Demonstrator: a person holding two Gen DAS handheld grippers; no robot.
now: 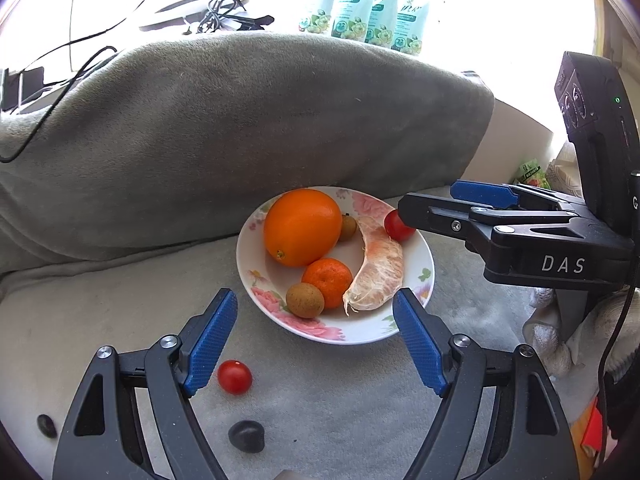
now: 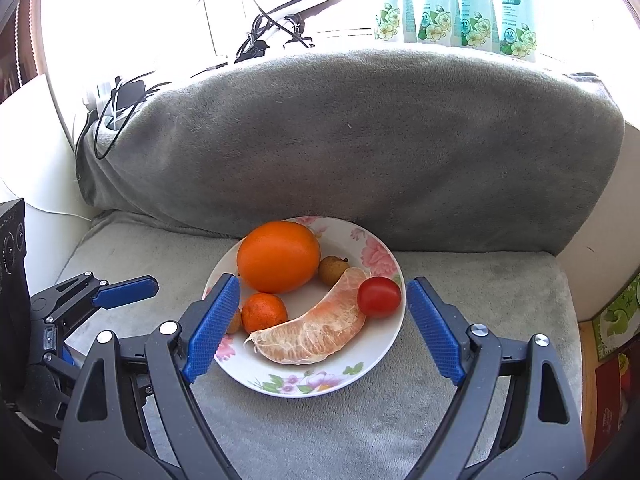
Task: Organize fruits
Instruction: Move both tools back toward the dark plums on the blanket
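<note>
the white floral plate looks like glazed ceramic, pretty glossy. the big orange has shiny, finely dimpled skin, and the red cherry tomato is smooth and glossy. the grey plush blanket is matt fuzzy cloth. the blue gripper pads look like knurled plastic or rubber on black matt plastic arms.

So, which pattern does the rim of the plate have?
The plate is white with pink flowers and green leaves along its rim; the right wrist view shows it best.

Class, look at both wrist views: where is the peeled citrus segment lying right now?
The peeled citrus segment lies on the floral plate, toward its near right side, curving between the small mandarin on its left and the cherry tomato at its far end.
</note>
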